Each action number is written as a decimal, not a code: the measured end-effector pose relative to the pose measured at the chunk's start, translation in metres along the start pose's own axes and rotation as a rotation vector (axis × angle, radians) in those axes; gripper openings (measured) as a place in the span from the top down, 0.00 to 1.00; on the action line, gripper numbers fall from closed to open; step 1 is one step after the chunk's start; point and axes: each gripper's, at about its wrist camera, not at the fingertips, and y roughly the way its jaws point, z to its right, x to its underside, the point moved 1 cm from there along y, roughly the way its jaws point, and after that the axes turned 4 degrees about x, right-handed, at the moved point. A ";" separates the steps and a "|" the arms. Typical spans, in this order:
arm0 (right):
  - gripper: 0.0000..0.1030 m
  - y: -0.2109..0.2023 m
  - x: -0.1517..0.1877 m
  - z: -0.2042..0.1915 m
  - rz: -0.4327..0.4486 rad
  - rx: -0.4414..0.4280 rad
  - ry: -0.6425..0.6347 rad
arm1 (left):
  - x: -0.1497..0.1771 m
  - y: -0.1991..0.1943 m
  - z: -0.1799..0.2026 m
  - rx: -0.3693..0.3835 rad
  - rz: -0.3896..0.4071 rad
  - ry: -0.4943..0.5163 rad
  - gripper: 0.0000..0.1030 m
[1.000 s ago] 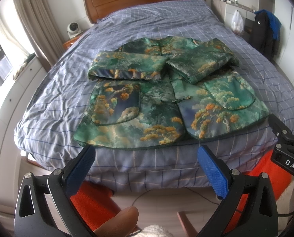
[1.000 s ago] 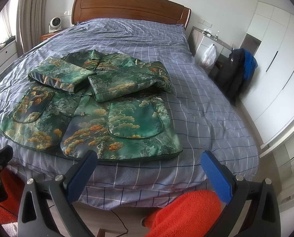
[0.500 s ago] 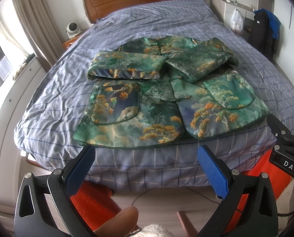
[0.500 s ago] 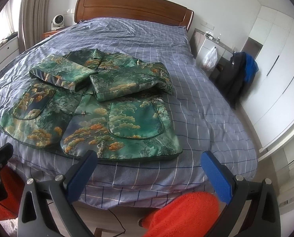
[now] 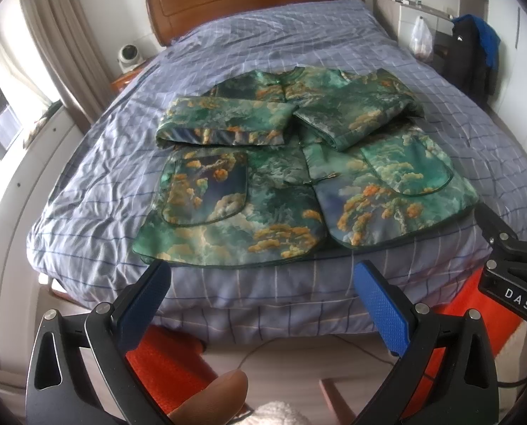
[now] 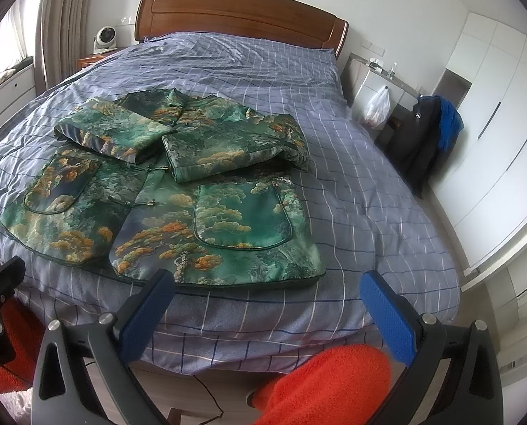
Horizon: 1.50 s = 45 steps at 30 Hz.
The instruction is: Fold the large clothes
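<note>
We had both the left claw (image 5: 259, 304) and right claw (image 6: 267, 308) spread wide and empty short of the bed's (image 5: 97, 163) foot, where the green-and-orange brocade padded jacket (image 5: 284, 191) lay flat, sleeves folded in; it looked thick, slick and floppy, so we judged the hem corners best to pinch.

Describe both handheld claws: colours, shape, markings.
The left claw and the right claw look alike: each has two black arms with slotted cut-outs and silver bolts, ending in flat blue textured pads. In the left wrist view, the right claw's black body shows at the edge with white "DAS" lettering.
</note>
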 end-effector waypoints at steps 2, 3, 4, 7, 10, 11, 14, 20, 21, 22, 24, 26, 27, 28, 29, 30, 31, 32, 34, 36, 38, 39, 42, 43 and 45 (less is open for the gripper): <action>0.00 0.000 0.000 0.000 -0.001 0.000 -0.001 | 0.001 0.000 -0.001 -0.001 0.002 0.001 0.00; 0.00 0.000 0.000 0.000 0.000 0.001 0.000 | 0.000 0.000 0.000 -0.001 0.001 -0.001 0.00; 0.00 0.000 0.000 0.000 0.000 0.001 0.001 | 0.000 0.000 0.000 -0.001 0.000 -0.001 0.00; 0.00 0.000 0.000 0.000 0.000 0.002 0.000 | -0.001 0.000 0.001 -0.001 0.000 -0.001 0.00; 0.00 0.000 0.000 0.000 -0.002 0.002 -0.001 | -0.001 0.000 0.001 -0.001 -0.001 -0.001 0.00; 0.00 0.000 0.000 0.000 -0.003 0.002 -0.002 | -0.001 0.000 0.001 0.000 -0.001 -0.001 0.00; 0.00 0.000 0.000 0.002 -0.006 0.002 -0.008 | 0.000 0.001 0.001 0.001 -0.006 -0.004 0.00; 0.00 0.002 0.000 0.000 -0.005 0.003 -0.018 | 0.000 0.005 -0.002 0.002 -0.018 -0.012 0.00; 0.00 0.002 -0.001 0.000 -0.006 0.002 -0.020 | -0.001 0.006 -0.001 0.001 -0.018 -0.013 0.00; 0.00 0.003 -0.001 -0.002 -0.004 0.002 -0.022 | -0.001 0.006 -0.001 0.001 -0.019 -0.012 0.00; 0.00 0.004 -0.001 -0.005 -0.004 0.001 -0.026 | -0.001 0.006 -0.001 0.001 -0.020 -0.011 0.00; 0.00 0.005 -0.001 -0.008 -0.003 0.001 -0.029 | -0.002 0.006 -0.001 0.002 -0.023 -0.011 0.00; 0.00 0.005 -0.001 -0.009 -0.004 0.002 -0.031 | -0.002 0.008 -0.002 0.002 -0.027 -0.011 0.00; 0.00 0.006 -0.001 -0.009 -0.006 0.002 -0.032 | -0.002 0.011 -0.003 0.003 -0.031 -0.012 0.00; 0.00 0.008 -0.001 -0.009 -0.009 0.001 -0.032 | -0.002 0.013 -0.003 0.004 -0.032 -0.013 0.00; 0.00 0.008 -0.001 -0.010 -0.010 0.003 -0.033 | -0.002 0.015 -0.003 0.004 -0.035 -0.013 0.00; 0.00 0.008 -0.001 -0.011 -0.010 0.004 -0.034 | -0.002 0.016 -0.003 0.003 -0.038 -0.013 0.00; 0.00 0.009 -0.001 -0.013 -0.011 0.005 -0.036 | -0.001 0.018 -0.004 0.003 -0.041 -0.013 0.00; 0.00 0.011 -0.002 -0.013 -0.013 0.006 -0.036 | -0.003 0.020 -0.001 0.002 -0.045 -0.011 0.00; 0.00 0.013 -0.002 -0.014 -0.015 0.006 -0.037 | -0.004 0.021 0.000 0.001 -0.048 -0.010 0.00; 0.00 0.014 -0.002 -0.015 -0.017 0.007 -0.038 | -0.004 0.023 0.002 -0.001 -0.052 -0.007 0.00; 0.00 0.015 -0.002 -0.015 -0.019 0.006 -0.038 | -0.004 0.023 0.002 -0.001 -0.053 -0.007 0.00; 0.00 0.017 -0.002 -0.016 -0.024 0.007 -0.039 | -0.004 0.026 0.004 -0.001 -0.057 -0.005 0.00; 0.00 0.018 -0.001 -0.016 -0.025 0.007 -0.039 | -0.004 0.027 0.005 -0.001 -0.058 -0.005 0.00; 0.00 0.019 -0.002 -0.017 -0.027 0.009 -0.041 | -0.004 0.027 0.005 -0.002 -0.057 -0.005 0.00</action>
